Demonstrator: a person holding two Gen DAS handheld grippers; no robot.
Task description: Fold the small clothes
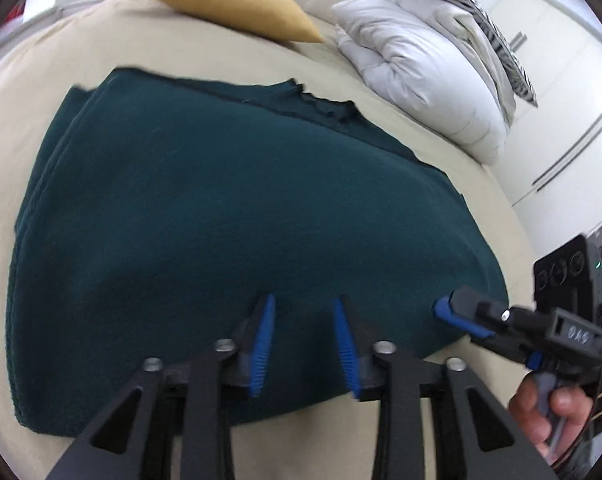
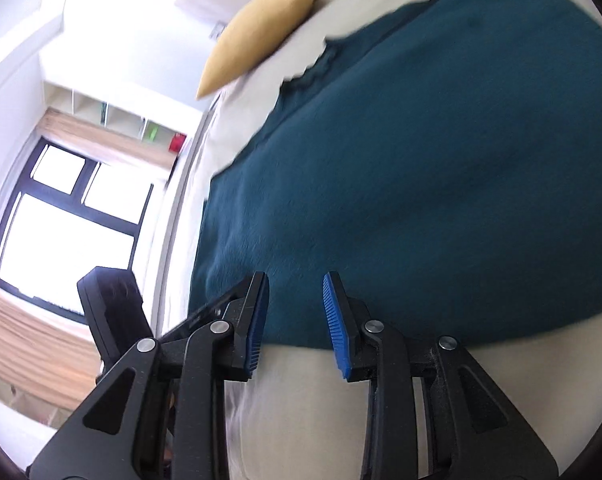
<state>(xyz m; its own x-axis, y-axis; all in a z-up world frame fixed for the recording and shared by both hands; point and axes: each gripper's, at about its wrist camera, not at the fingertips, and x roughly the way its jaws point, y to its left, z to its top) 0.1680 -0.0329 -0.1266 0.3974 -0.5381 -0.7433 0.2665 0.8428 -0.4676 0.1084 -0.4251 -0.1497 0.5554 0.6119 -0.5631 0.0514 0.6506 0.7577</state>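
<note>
A dark teal garment [image 1: 229,220] lies folded flat on the beige bed [image 1: 21,100], with stacked layers showing along its left and far edges. My left gripper [image 1: 304,302] hovers over the garment's near edge, its blue pads apart and no cloth pinched between them. My right gripper [image 1: 441,309] comes in from the right at the garment's near right corner, with a hand [image 1: 541,412] on its handle. In the right wrist view the same gripper [image 2: 296,280] stands open over the edge of the teal garment [image 2: 421,160], nothing clamped.
A mustard cushion [image 1: 229,4] and a white bunched duvet [image 1: 421,72] with a zebra-print pillow [image 1: 493,28] lie at the far side of the bed. White wardrobe doors [image 1: 561,140] stand to the right. A window [image 2: 61,220] shows in the right wrist view.
</note>
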